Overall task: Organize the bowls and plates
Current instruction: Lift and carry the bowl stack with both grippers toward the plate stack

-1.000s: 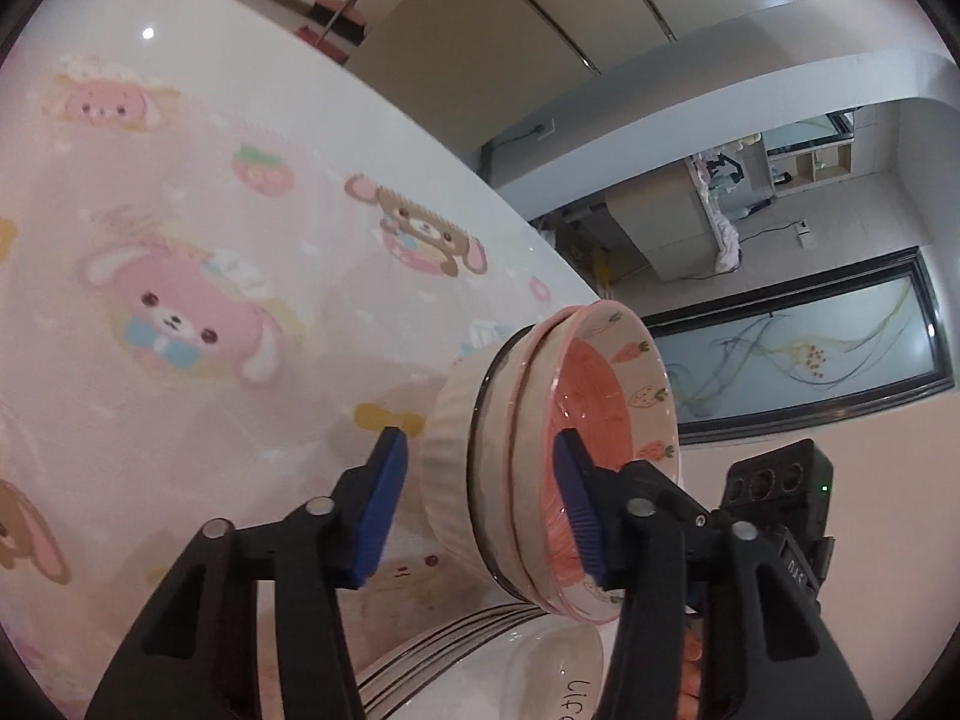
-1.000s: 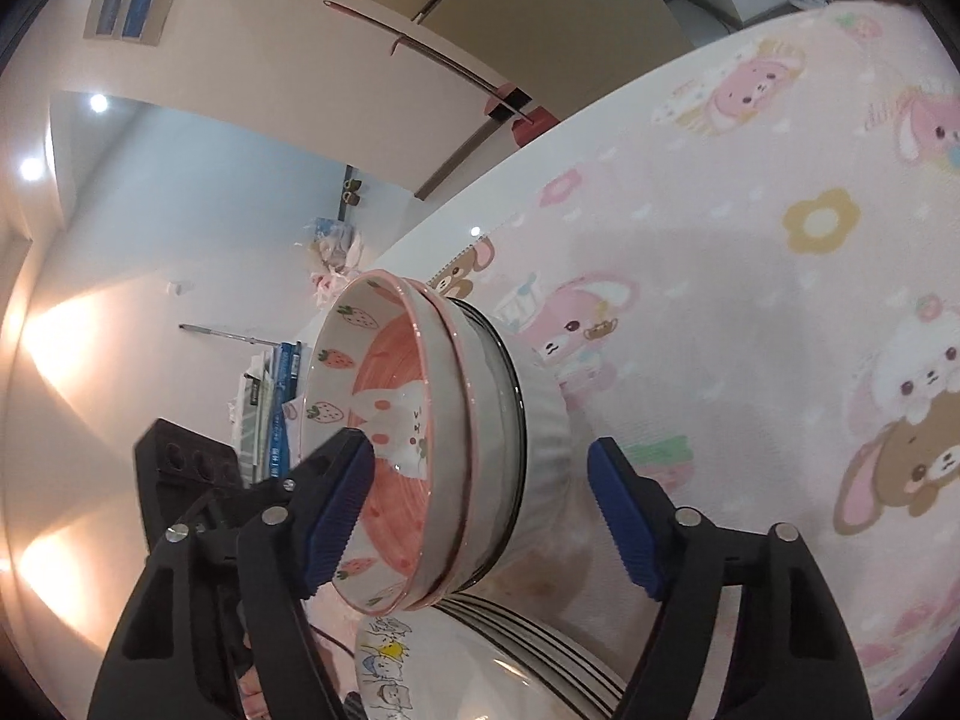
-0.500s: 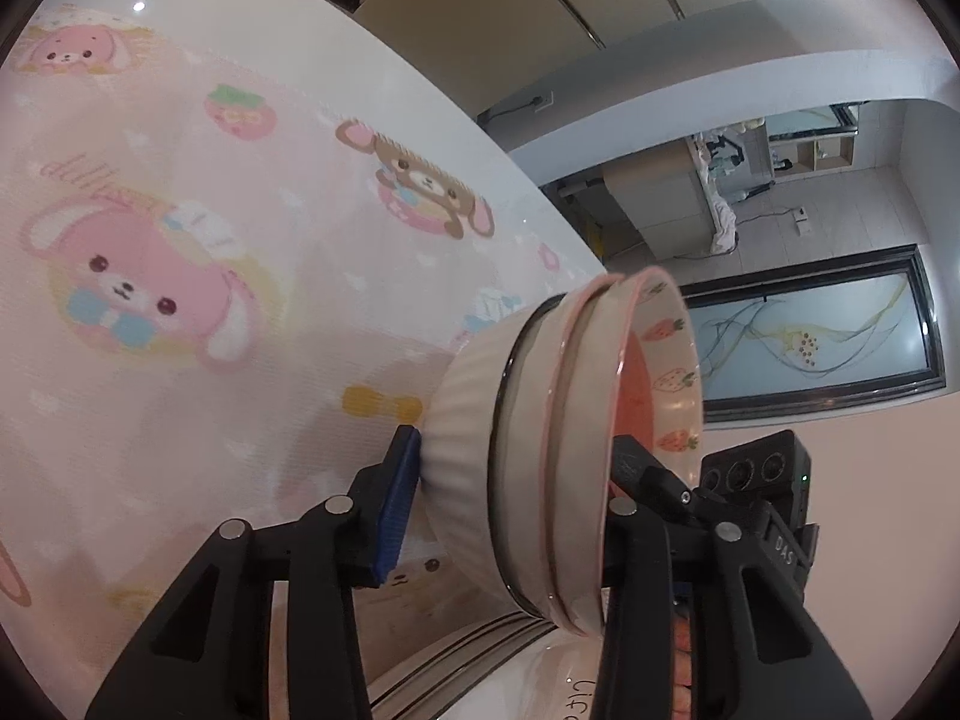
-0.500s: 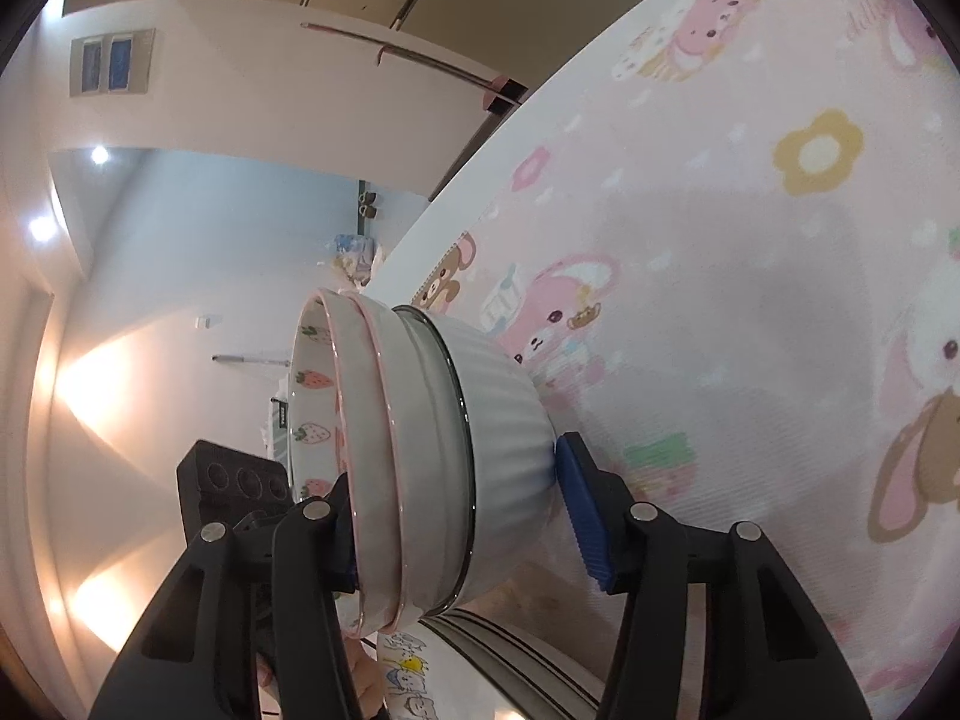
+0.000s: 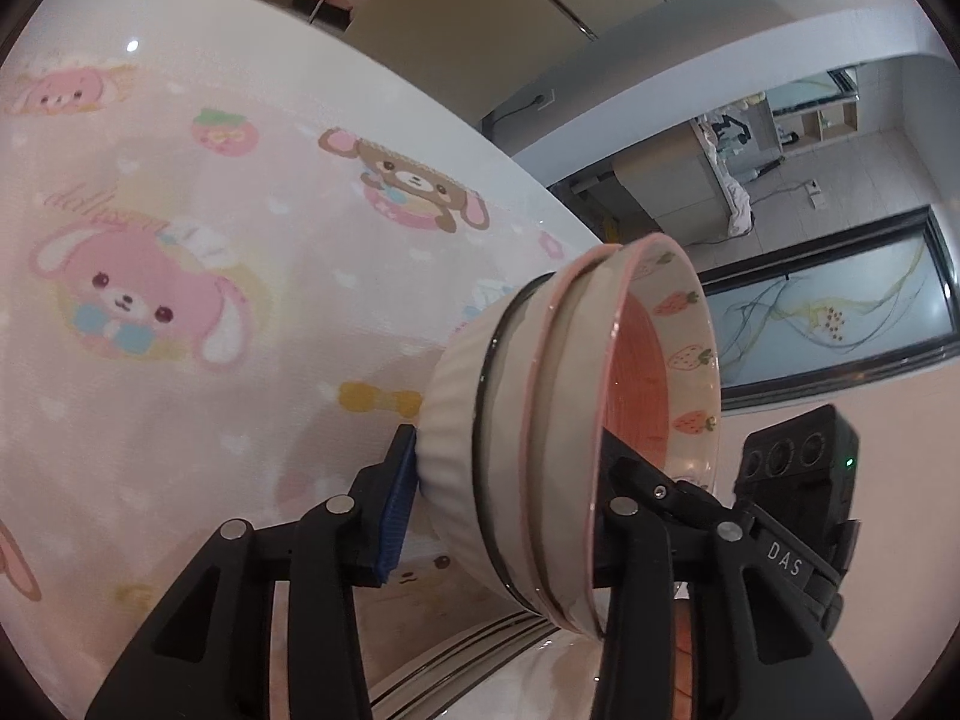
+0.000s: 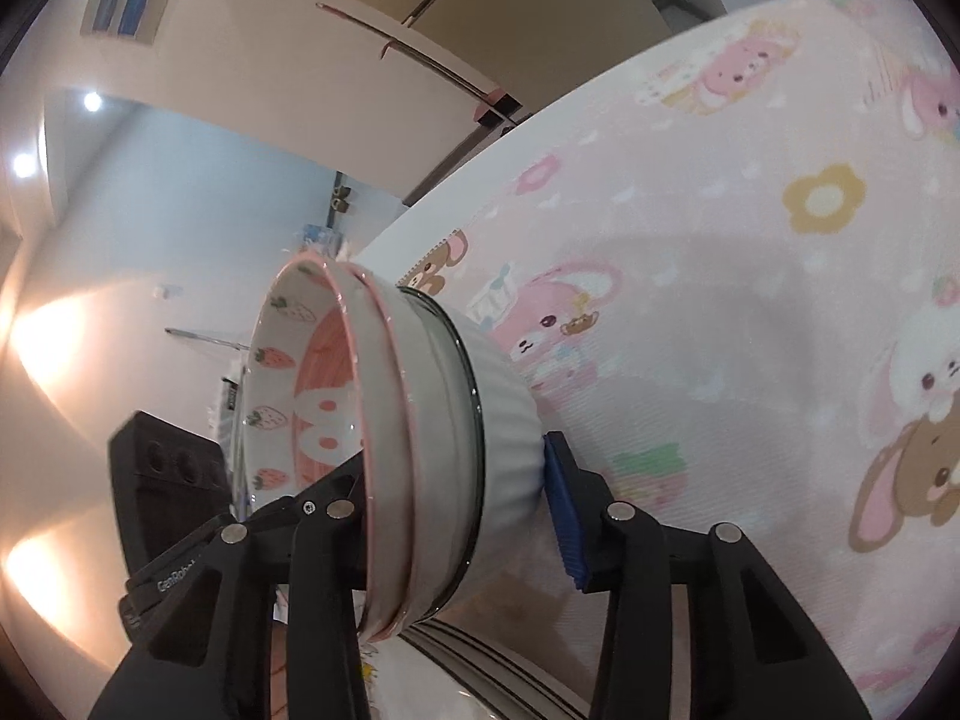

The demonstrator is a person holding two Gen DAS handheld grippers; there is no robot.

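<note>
1. The left tongs (image 5: 498, 516) grip a nested stack of bowls (image 5: 540, 450) across its depth: a ridged blue pad (image 5: 396, 504) presses the base, while the other black finger sits inside the mouth.
2. The right tongs (image 6: 462, 510) straddle the same stack (image 6: 432, 450) from the opposite side, jaws closing, their blue pad (image 6: 564, 516) against the base and the other finger inside the rim.
3. The outermost bowl is white, fluted and matte at its rounded bottom, with a thin dark band at its lip; two smooth glazed bowls with pink rims nest inside it.
4. The innermost bowl shows a coral-pink well and small strawberries round its inner wall.
5. The stack is held tipped on its side, above a white plate (image 5: 480, 660) with dark concentric rim lines, near the surface's close edge.
6. The surface (image 5: 180, 240) wears a soft pink cloth printed with rabbits, bears, flowers and strawberries.
7. Beyond its far edge stand beige cabinet doors (image 6: 480, 12), pale walls, ceiling spotlights and a tiled floor.
</note>
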